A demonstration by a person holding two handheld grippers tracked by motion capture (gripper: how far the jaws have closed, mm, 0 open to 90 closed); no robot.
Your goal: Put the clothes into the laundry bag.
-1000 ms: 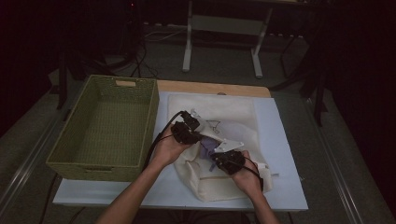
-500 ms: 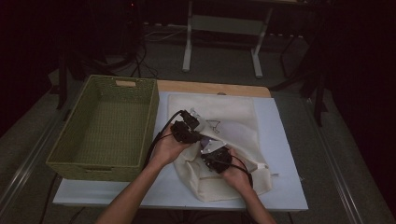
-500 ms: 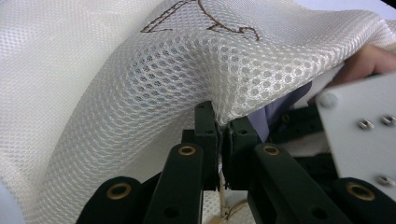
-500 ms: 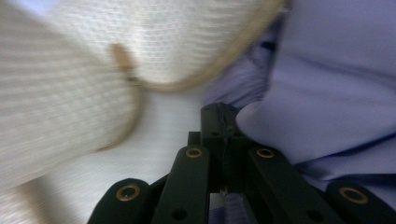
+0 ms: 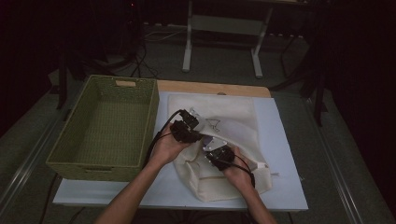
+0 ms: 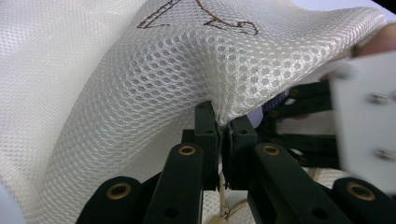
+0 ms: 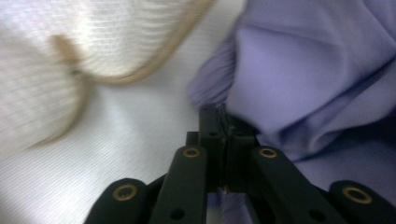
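Note:
A white mesh bag (image 5: 236, 119) with a brown stitched mark lies on the white table top (image 5: 285, 154). My left gripper (image 5: 201, 132) is shut on the bag's edge and lifts it; in the left gripper view the mesh (image 6: 140, 84) arches up from the pinched jaws (image 6: 223, 127). My right gripper (image 5: 209, 143) sits just below and right of the left one, at the bag's mouth. In the right gripper view it (image 7: 223, 120) is shut on a fold of lilac cloth (image 7: 317, 70), with blurred mesh (image 7: 42, 93) and a tan drawstring (image 7: 156, 65) beside it.
An empty green woven basket (image 5: 152, 109) stands on the table's left side, close to my left hand. A wooden strip (image 5: 215, 87) runs along the table's far edge. Beyond it stand a metal frame's legs (image 5: 189, 42) on the dark floor.
My right gripper has moved left and up, from the bag's lower right to right beside the left gripper. The left gripper has kept its hold and barely moved.

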